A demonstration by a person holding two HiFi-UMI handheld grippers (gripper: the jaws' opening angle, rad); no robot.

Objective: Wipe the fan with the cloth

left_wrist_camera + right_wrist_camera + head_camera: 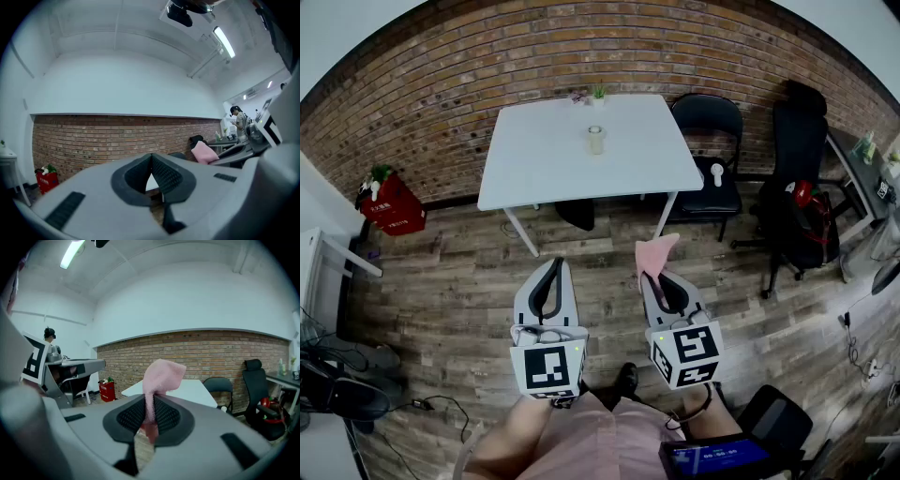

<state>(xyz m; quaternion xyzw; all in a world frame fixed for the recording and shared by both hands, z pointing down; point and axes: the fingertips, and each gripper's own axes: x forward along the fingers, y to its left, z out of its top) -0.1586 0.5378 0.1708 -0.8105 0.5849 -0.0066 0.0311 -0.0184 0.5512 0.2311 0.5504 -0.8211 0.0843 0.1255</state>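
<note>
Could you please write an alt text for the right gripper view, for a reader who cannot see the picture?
The right claw is shut on a pink cloth, which sticks up out of it. Behind it stand a white table and a brick wall, in a room with white upper walls.

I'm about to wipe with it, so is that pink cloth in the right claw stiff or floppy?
Probably floppy: the cloth folds over above the right claw that pinches it. Likely light, since a small pinch holds it up. It may bunch when pushed.
</note>
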